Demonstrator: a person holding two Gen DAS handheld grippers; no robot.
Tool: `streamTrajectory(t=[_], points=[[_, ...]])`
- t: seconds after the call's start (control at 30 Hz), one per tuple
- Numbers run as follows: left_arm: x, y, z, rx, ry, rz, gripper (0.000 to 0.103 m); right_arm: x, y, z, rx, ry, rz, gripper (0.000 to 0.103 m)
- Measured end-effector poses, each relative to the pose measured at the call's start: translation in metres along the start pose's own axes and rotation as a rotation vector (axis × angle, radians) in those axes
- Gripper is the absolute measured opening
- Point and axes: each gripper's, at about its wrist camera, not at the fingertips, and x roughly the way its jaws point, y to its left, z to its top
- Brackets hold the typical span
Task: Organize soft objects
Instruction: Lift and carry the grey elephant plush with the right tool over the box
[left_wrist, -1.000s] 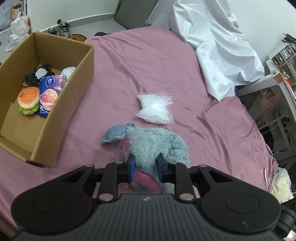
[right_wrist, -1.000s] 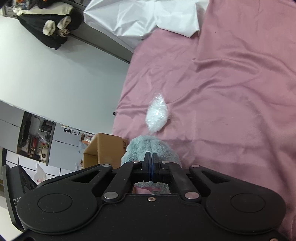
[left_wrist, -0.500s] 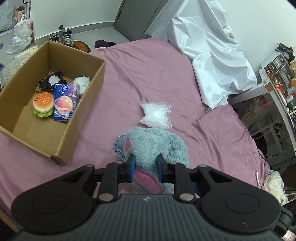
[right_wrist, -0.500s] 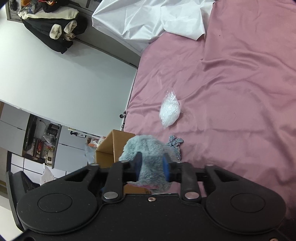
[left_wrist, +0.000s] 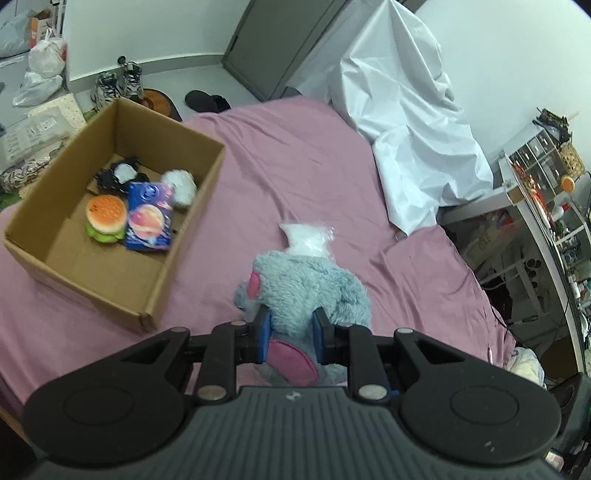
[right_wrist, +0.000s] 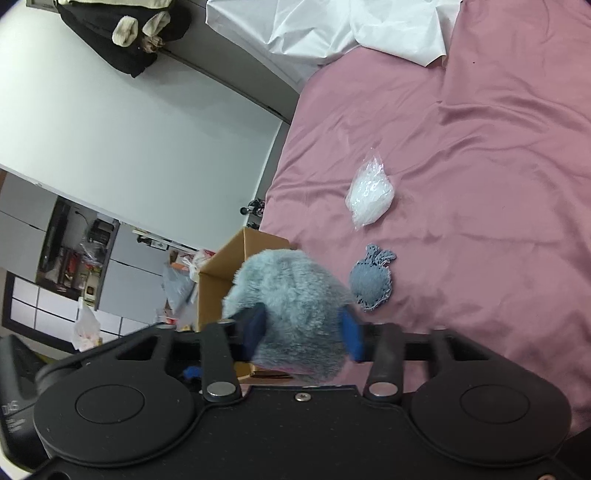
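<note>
A fluffy grey plush toy (left_wrist: 306, 288) with pink parts hangs just above the pink bed sheet (left_wrist: 295, 166), and my left gripper (left_wrist: 291, 334) is shut on its lower end. The same plush toy (right_wrist: 295, 306) fills the gap of my right gripper (right_wrist: 303, 328), whose jaws are opening around the fur. To the left stands an open cardboard box (left_wrist: 173, 254) holding a burger toy (left_wrist: 105, 218), a blue packet (left_wrist: 149, 218), a white puff (left_wrist: 181, 186) and a black item (left_wrist: 114, 177). On the sheet lie a clear bag of white filling (right_wrist: 371, 195) and a denim patch (right_wrist: 371, 282).
A crumpled white sheet (left_wrist: 406, 122) covers the far right of the bed. Cluttered shelves (left_wrist: 546, 184) stand past the bed's right edge. Shoes (left_wrist: 118, 81) and bags lie on the floor beyond the box. The bed's edge runs just behind the box (right_wrist: 221, 280).
The plush has risen off the sheet and moved toward the box, which uncovers the denim patch. My right gripper's pads were together and now stand apart around the fur. The left grip is unchanged.
</note>
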Motion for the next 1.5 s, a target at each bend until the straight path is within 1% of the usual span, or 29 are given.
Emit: streamTrajectory(t=[0.07, 0.17, 0.4, 0.6, 1.03, 1.5], points=[[-0.004, 0.006, 0.003, -0.009, -0.006, -0.006, 0.022, 0.002, 0.005, -0.002, -0.003, -0.001, 0.011, 0.031], [-0.013, 0.011, 0.007, -0.003, -0.026, -0.005, 0.022, 0.003, 0.018, -0.004, -0.038, -0.007, 0.011, 0.029], [-0.033, 0.026, 0.023, -0.009, -0.061, -0.008, 0.022, 0.010, 0.048, -0.010, -0.081, -0.023, 0.027, 0.028], [-0.045, 0.041, 0.033, -0.017, -0.078, -0.008, 0.022, 0.018, 0.068, -0.013, -0.107, -0.018, 0.035, 0.029], [-0.054, 0.068, 0.049, -0.040, -0.085, -0.008, 0.022, 0.038, 0.099, -0.024, -0.145, -0.007, 0.022, 0.029], [-0.055, 0.111, 0.065, -0.095, -0.076, 0.000, 0.022, 0.072, 0.129, -0.037, -0.211, 0.029, -0.016, 0.029]])
